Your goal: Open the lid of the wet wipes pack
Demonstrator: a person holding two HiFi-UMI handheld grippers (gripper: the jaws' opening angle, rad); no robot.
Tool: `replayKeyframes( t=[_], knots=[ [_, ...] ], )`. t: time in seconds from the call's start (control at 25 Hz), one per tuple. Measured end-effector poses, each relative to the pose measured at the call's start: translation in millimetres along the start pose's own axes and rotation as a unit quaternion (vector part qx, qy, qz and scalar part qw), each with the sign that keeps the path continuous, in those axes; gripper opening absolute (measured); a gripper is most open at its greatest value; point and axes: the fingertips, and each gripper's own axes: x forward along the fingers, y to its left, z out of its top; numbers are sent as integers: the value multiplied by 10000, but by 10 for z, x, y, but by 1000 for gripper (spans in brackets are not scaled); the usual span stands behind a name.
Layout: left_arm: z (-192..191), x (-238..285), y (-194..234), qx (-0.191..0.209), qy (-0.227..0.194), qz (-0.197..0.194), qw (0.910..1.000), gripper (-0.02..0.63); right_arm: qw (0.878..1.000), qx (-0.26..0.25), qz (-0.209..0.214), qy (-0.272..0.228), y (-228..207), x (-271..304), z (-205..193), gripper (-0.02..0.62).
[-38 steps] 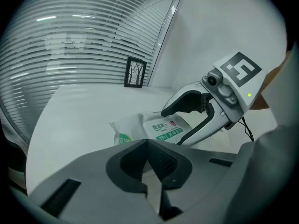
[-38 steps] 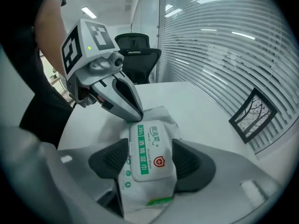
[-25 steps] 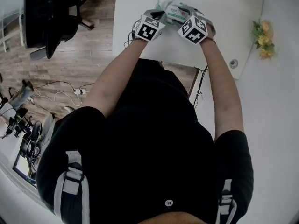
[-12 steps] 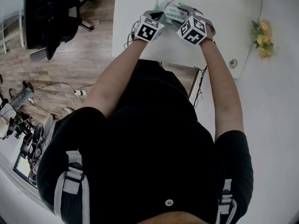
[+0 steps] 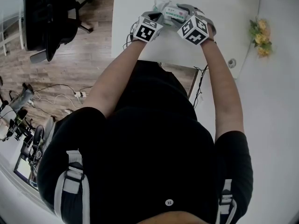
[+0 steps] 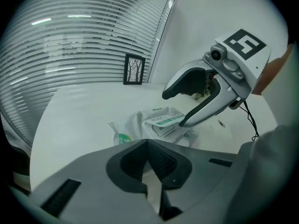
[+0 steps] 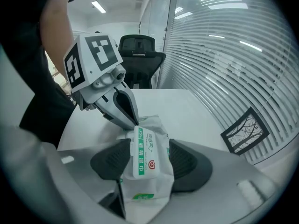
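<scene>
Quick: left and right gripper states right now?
Left gripper: shut, apparently pinching the end of the wet wipes pack.
Right gripper: open, the raised lid between its jaws, not clamped.

White table (image 5: 224, 13), blinds (image 6: 70, 45), office chair (image 5: 46, 17).

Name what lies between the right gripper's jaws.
Between the jaws of the right gripper lies the wet wipes pack, its lid tilted; the right gripper view shows it.
</scene>
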Motion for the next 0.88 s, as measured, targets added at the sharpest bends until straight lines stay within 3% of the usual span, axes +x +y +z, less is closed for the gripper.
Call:
replayKeyframes(
  t=[0.56, 0.88],
  knots=[
    [43, -19, -4, 99, -12, -33, 9999, 8, 9980, 158, -585, -183, -398, -242, 73, 268],
    [-1, -28, 4, -32, 162, -60, 9998, 8, 9940, 430, -980, -227, -652, -249, 17, 261]
  ],
)
